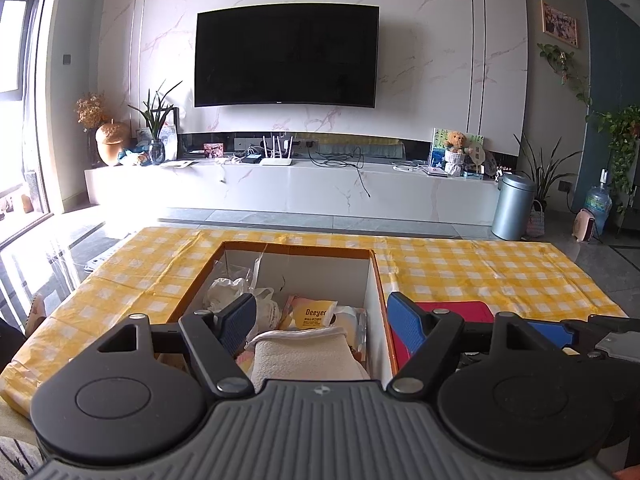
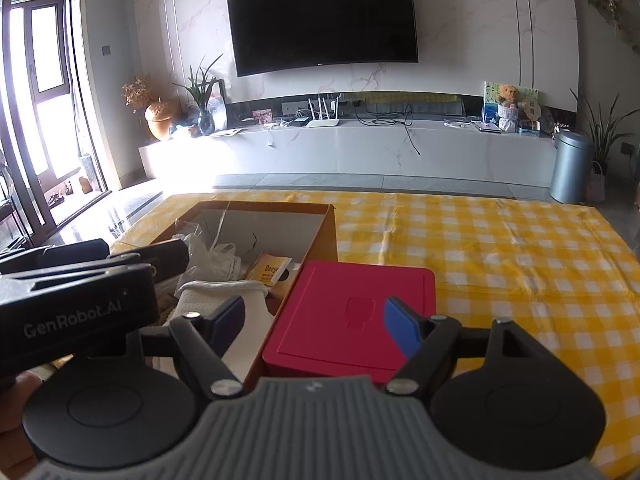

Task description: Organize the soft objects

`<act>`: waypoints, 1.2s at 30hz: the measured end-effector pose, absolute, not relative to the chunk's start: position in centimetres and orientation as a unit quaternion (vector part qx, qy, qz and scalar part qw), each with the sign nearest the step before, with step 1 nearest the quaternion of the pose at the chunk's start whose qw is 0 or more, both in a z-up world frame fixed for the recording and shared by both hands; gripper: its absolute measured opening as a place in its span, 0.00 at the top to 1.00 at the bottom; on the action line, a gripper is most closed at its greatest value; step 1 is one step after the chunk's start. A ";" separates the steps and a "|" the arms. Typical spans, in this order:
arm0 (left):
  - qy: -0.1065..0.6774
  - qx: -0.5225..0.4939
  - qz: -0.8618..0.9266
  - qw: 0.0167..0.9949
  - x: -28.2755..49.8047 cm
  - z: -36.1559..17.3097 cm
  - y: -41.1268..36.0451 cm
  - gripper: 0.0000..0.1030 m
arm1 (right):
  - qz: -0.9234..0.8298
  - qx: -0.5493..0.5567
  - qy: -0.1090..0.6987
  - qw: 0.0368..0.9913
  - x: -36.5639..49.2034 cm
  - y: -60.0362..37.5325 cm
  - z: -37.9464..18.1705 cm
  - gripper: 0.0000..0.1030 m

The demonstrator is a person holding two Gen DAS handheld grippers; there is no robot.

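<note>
An open cardboard box (image 1: 298, 249) stands on the yellow checked tablecloth (image 1: 480, 272). Inside lie a folded cream towel (image 1: 308, 356), a yellow "Deeyeo" packet (image 1: 314, 314) and a crumpled white plastic bag (image 1: 230, 292). My left gripper (image 1: 320, 322) hovers open over the box's near end, the towel below its fingers and untouched. A flat red box (image 2: 352, 312) sits against the cardboard box's (image 2: 324, 236) right wall. My right gripper (image 2: 316, 324) stands open just above it, holding nothing. The towel (image 2: 224, 294) and packet (image 2: 272, 270) show to its left.
The left gripper's black housing (image 2: 80, 300) fills the right wrist view's left side, close beside the right gripper. The tablecloth (image 2: 500, 260) stretches bare to the right. Beyond the table's far edge are floor, a TV console (image 1: 296, 188) and a metal bin (image 1: 514, 206).
</note>
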State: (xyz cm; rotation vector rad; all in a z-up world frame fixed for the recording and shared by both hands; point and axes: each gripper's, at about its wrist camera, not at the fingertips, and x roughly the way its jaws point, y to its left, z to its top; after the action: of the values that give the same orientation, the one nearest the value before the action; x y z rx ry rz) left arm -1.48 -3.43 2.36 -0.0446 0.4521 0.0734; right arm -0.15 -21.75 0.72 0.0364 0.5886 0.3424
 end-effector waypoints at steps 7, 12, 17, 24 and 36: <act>0.228 -0.025 0.038 0.973 -1.5 2.3 -3.3 0.15 | 0.167 0.017 0.291 0.942 -0.1 -21.7 0.7 0.26; 0.233 -0.026 0.042 0.971 -1.3 2.3 -3.3 0.15 | 0.165 0.016 0.292 0.942 -0.1 -21.7 0.5 0.26; 0.236 -0.027 0.043 0.971 -1.4 2.1 -3.2 0.15 | 0.165 0.013 0.294 0.942 0.0 -21.7 0.4 0.26; 0.235 -0.026 0.046 0.970 -1.4 2.0 -3.3 0.15 | 0.164 0.013 0.295 0.941 0.0 -21.7 0.4 0.26; 0.240 -0.026 0.050 0.969 -1.4 1.8 -3.4 0.15 | 0.162 0.012 0.300 0.940 0.3 -21.7 0.3 0.26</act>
State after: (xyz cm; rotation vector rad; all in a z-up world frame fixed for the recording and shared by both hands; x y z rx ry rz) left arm -1.42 -3.38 1.83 -0.0533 0.4853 0.1015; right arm 0.28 -21.74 0.32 0.0251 0.6133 0.3310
